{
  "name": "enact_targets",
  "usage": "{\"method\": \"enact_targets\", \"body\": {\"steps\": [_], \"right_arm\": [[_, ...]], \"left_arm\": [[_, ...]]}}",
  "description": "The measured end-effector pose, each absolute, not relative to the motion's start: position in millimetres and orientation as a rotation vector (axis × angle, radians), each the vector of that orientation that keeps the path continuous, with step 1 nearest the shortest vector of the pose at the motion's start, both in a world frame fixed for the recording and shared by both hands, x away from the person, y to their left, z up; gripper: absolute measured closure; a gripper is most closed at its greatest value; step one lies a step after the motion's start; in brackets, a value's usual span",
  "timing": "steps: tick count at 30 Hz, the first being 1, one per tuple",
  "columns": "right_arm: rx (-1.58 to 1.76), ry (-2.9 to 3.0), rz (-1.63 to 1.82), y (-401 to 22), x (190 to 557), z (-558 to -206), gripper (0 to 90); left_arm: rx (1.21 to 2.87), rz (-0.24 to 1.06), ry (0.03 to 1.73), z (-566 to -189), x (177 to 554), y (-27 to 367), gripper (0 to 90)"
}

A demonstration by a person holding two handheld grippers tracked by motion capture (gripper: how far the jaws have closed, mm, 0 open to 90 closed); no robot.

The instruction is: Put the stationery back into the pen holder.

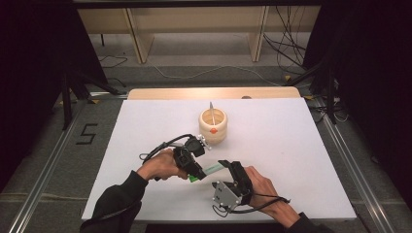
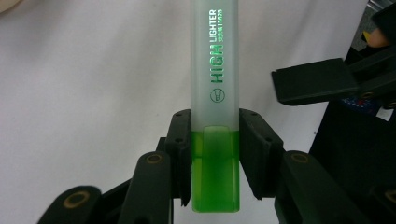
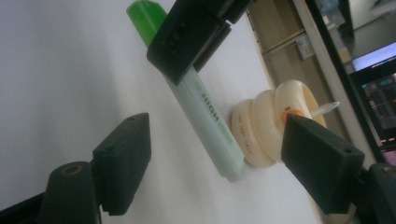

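- Your left gripper pinches the highlighter at its glossy green end; the frosted, flat-sided plastic barrel juts out above the matte white table.
- Your right gripper stands spread around the barrel's free end (pads clear of it).
- A ribbed, cream-coloured holder sits just beyond.

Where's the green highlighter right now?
In the high view the highlighter is near the table's front edge, clamped at its green end by the left gripper, its pale end between the right gripper's open jaws, nearer than the cream pen holder.
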State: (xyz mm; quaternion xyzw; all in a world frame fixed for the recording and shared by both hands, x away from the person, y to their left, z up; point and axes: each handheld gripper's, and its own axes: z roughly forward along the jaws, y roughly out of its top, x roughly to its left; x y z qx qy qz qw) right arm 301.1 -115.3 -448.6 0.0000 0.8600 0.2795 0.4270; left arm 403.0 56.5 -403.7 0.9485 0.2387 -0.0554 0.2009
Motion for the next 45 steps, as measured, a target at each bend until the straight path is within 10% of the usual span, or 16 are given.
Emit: {"method": "enact_targets", "body": {"steps": [45], "right_arm": [[-0.309,1.952,0.422,-100,286,-476,64.7]], "left_arm": [[2.653,-0.265,0.605,-403,394,42,66.5]]}}
